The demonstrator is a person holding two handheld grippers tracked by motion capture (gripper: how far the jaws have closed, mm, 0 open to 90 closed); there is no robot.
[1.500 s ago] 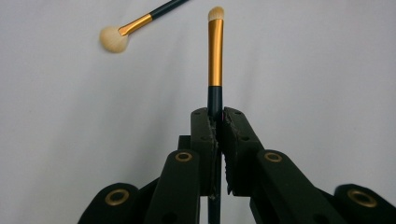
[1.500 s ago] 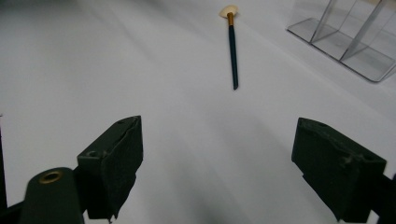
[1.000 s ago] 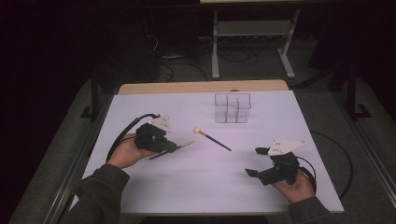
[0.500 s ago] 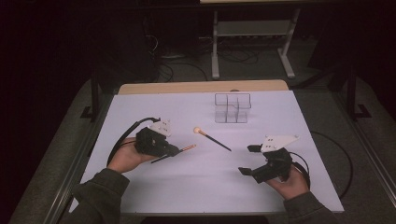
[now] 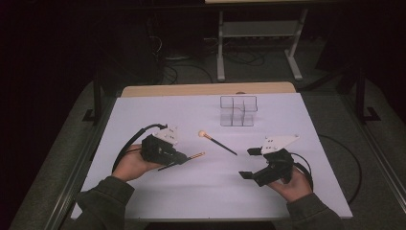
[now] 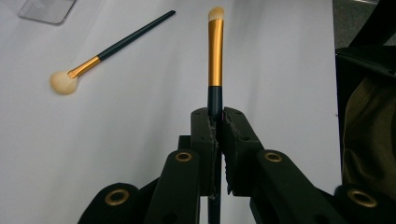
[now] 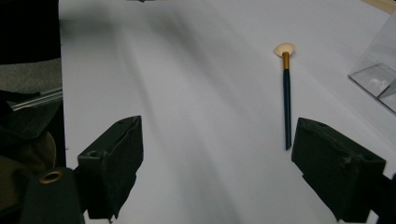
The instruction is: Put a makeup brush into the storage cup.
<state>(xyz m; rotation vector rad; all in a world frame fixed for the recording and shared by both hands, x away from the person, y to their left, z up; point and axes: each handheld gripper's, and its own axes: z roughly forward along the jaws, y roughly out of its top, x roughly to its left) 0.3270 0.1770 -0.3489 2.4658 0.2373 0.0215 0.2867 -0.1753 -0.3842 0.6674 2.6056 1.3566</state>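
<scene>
Brushes both, going left to right: slim gold-ferruled brush [image 6: 215,56] clamped by its dark handle in the left gripper [image 5: 181,158], jaws pinched tight on it, bristle tip straight out ahead of them. Long axis in line with the jaws, pointing up the left gripper view and, from above, out toward the table's middle and slightly away from the person. Held just clear of or skimming the white table [image 5: 143,115]; hard to tell which.

Next, fluffy-headed brush [image 5: 218,142] lying flat and free, ahead of the left gripper and off to its left, well apart from the held one. Round head toward the left gripper's side, thin dark handle end slanting toward the right gripper [image 5: 248,163]. In the right gripper view, handle tip just inside the right-hand jaw, head farthest away.

Right gripper spread wide, grasping nothing, hovering short of that handle.

Clear compartmented organiser [image 5: 238,110] beyond both grippers, farther up the table.

Step judged in hand: one brush secured, second awaiting pickup. Next move probably needs the right gripper advanced along the handle line, lowered, jaws straddling the shaft, then squeezed
</scene>
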